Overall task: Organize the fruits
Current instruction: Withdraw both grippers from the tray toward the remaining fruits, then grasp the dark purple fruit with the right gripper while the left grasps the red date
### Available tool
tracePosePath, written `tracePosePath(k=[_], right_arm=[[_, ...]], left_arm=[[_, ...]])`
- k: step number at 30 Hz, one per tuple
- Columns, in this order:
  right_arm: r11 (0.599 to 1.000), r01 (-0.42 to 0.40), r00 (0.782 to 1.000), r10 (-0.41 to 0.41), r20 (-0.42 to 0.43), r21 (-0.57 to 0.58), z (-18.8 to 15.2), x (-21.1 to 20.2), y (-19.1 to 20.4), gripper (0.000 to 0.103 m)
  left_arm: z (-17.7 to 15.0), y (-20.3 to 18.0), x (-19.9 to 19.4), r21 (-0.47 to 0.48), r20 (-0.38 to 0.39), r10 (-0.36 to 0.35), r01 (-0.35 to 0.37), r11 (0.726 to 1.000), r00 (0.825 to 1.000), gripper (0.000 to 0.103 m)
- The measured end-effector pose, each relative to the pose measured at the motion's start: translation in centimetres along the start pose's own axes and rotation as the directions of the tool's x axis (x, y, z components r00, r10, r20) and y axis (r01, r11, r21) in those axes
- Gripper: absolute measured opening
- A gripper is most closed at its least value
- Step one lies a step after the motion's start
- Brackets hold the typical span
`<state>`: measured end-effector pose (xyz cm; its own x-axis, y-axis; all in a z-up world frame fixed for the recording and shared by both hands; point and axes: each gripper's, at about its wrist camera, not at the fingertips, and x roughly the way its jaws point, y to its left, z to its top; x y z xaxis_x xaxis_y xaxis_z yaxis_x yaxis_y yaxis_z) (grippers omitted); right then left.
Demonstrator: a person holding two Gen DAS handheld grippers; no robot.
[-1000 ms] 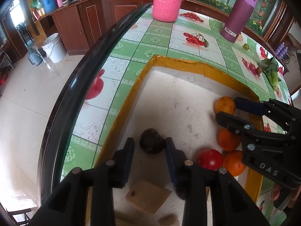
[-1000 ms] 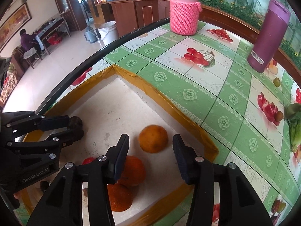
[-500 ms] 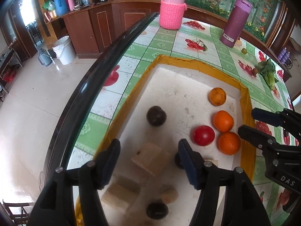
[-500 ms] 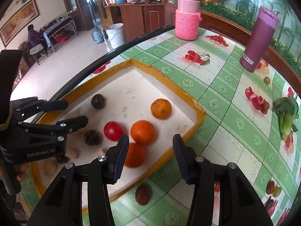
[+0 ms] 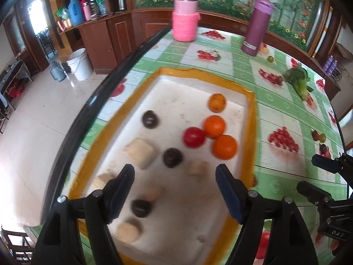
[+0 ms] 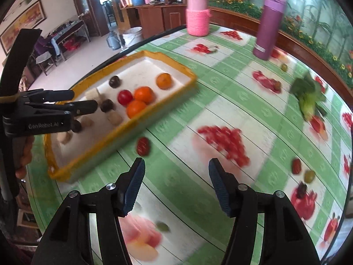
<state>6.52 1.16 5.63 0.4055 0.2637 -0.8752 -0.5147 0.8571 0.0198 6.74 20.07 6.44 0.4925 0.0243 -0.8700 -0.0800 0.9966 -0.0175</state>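
Above a white tray with a yellow-orange taped rim [image 5: 251, 119], near the dark curved edge of the surface covered in a green-and-white fruit-print cloth [image 5: 242, 66]: left tool [image 5: 174, 190], jaws released and just widened further, nothing between them, hovering over the tray's near half. Inside the tray, toward its far right corner: three round orange fruits [image 5: 214, 126] and one round red fruit [image 5: 194, 137] bunched together, the red one touching the middle orange. Scattered over the middle and left: three dark purple round fruits [image 5: 150, 119], mixed with pale beige blocks [image 5: 141, 153], blurred and hard to name. Long side of the tray running away from the left camera toward a pink knit-sleeved jar [image 5: 184, 25] and a purple cylindrical flask [image 5: 257, 25], both upright at the far edge.

Right tool [image 6: 176, 182], also released and just opened wider, empty, over bare cloth beside the tray. Just outside the tray's near rim: a small oval dark red fruit [image 6: 143, 146], long axis roughly upright in the right view, edges smeared by motion. Farther right: a green leafy vegetable [image 6: 308, 101], blurred. Small fruits near the right edge not separable from the cloth's printed ones.
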Motion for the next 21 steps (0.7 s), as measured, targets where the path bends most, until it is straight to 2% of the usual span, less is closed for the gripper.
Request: tracePosePath(k=[6,10,14,18,20,21], right_arm=[[0.990,0.092,0.996,-0.091,-0.009,0.108,-3.6,-2.3,-7.7,0.059],[0.964,0.165,0.986,-0.163,-0.027,0.210,-5.8,-2.7,-13.6,0.060],[0.940,0.162,0.987,-0.157,-0.040,0.302,-7.1,-1.9,-17.8,0.060],[0.940,0.159,0.987,-0.153,-0.044,0.303,-7.1,-0.4,-19.0,0.060],[0.943,0.134,0.991,-0.131,-0.033,0.304,-7.0,0.2,-19.3,0.054],[0.945,0.116,0.993,-0.113,-0.027,0.307,-6.9,0.4,-19.4,0.044]], left_arm=[[0.0,-6.2,-0.3,0.090,-0.025,-0.037,0.040,0.995,0.999,0.078],[0.0,-10.5,-0.2,0.149,-0.044,-0.064,0.069,0.986,0.997,0.078],[0.1,-14.2,0.4,0.198,-0.074,-0.070,0.083,0.977,0.995,0.078],[0.3,-17.5,1.0,0.243,-0.090,-0.063,0.083,0.966,0.994,0.078],[0.7,-18.9,1.5,0.260,-0.097,-0.055,0.079,0.962,0.994,0.078],[0.8,-19.5,1.7,0.266,-0.100,-0.056,0.081,0.961,0.993,0.078]])
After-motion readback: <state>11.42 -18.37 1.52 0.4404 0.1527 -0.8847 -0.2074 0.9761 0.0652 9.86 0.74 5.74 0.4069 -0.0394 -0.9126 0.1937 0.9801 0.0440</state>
